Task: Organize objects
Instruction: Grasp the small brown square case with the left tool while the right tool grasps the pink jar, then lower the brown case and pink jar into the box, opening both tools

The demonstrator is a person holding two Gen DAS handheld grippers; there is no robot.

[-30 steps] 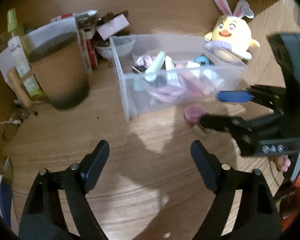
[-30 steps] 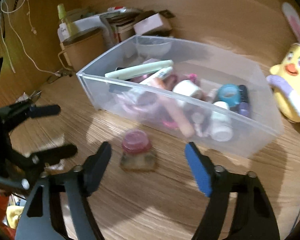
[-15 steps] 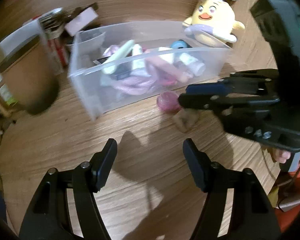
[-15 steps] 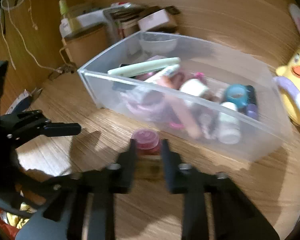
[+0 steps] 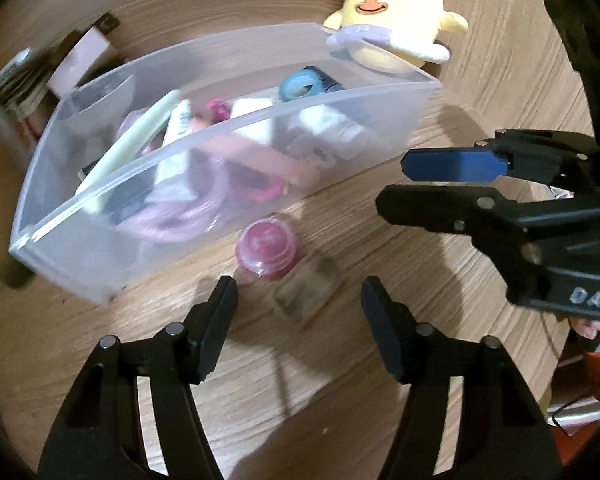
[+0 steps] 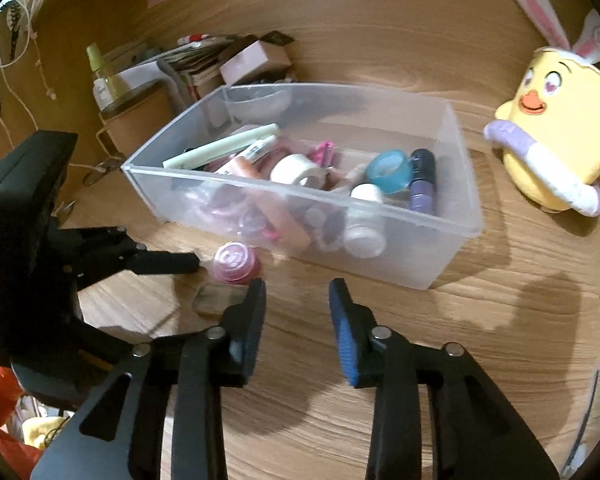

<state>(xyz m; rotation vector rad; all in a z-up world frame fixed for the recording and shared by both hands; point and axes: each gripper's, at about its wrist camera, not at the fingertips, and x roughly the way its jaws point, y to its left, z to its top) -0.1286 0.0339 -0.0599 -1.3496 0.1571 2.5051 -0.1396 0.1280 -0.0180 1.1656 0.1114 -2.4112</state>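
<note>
A small bottle with a pink cap lies on the wooden table just in front of a clear plastic bin full of cosmetics and tape rolls. My left gripper is open and empty, its fingers on either side of the bottle's near end. My right gripper is open and empty, to the right of the bottle and in front of the bin. It also shows in the left wrist view, and the left gripper shows in the right wrist view at the left.
A yellow chick plush with bunny ears sits right of the bin. A brown round container, a green-capped bottle, a pink box and stacked papers crowd the back left.
My left gripper moved forward and now straddles the pink-capped bottle. My right gripper, nearly closed around the bottle half a second ago, has opened and shifted right, away from it.
</note>
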